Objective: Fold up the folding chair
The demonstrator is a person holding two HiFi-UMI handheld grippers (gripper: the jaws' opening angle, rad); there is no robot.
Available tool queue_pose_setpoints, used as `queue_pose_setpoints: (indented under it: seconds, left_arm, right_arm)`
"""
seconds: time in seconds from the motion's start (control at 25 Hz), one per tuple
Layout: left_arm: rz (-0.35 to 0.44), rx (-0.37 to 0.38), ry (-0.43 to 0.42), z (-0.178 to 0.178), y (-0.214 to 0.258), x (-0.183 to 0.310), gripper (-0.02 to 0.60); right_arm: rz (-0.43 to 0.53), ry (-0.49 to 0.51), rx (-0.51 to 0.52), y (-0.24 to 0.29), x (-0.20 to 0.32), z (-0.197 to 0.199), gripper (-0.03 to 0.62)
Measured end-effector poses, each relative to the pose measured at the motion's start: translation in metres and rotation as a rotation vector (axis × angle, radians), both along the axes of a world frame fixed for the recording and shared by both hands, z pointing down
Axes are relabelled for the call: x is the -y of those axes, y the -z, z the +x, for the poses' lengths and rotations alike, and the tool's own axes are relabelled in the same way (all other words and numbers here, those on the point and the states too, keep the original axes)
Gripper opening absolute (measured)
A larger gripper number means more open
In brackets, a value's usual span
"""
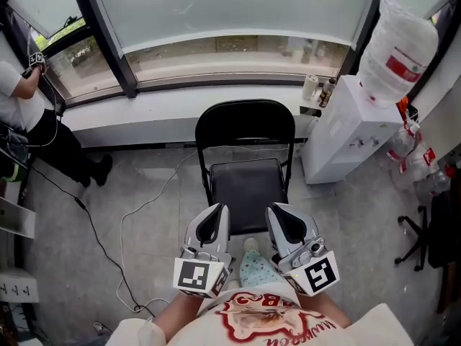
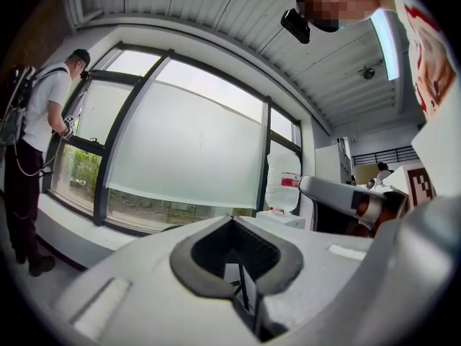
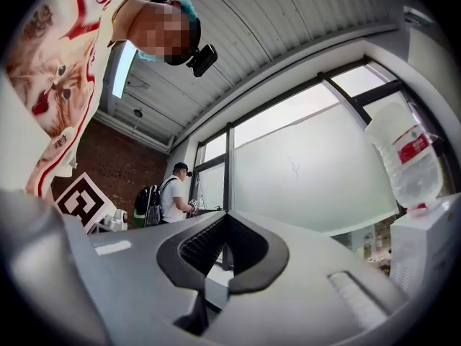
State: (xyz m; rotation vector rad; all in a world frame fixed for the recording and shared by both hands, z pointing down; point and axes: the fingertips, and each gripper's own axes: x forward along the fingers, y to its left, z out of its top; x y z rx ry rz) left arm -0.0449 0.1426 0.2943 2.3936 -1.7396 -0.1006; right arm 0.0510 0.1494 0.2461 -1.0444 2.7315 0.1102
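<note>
A black folding chair (image 1: 246,182) stands unfolded on the grey floor before the window, its rounded backrest (image 1: 245,125) toward the glass and its seat toward me. My left gripper (image 1: 214,213) and right gripper (image 1: 282,210) are held side by side close to my body, just short of the seat's front edge and touching nothing. In the left gripper view, the left gripper (image 2: 232,225) has its jaws together with nothing between them. The right gripper (image 3: 226,220) is likewise shut and empty in the right gripper view. Both point up toward the window.
A white water dispenser (image 1: 344,132) with a big bottle (image 1: 397,49) stands right of the chair. A person (image 1: 32,117) stands at the window on the left. A cable (image 1: 108,247) runs across the floor. An office chair base (image 1: 418,238) sits far right.
</note>
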Motion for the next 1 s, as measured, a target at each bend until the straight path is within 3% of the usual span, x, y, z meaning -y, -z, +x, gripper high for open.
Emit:
queue_pose_setpoints:
  seconds: [0.24, 0.44, 1.0]
  left_arm:
    - [0.034, 0.007, 0.032, 0.008, 0.013, 0.087, 0.000]
    - [0.038, 0.007, 0.061, 0.003, 0.018, 0.134, 0.000]
    - [-0.107, 0.019, 0.028, -0.024, -0.048, 0.170, 0.000]
  right_arm:
    - [0.013, 0.042, 0.035, 0.019, 0.090, 0.000, 0.023]
    - [-0.026, 0.074, 0.028, 0.006, 0.135, -0.008, 0.023]
    - [-0.127, 0.037, -0.015, -0.051, 0.181, -0.030, 0.023]
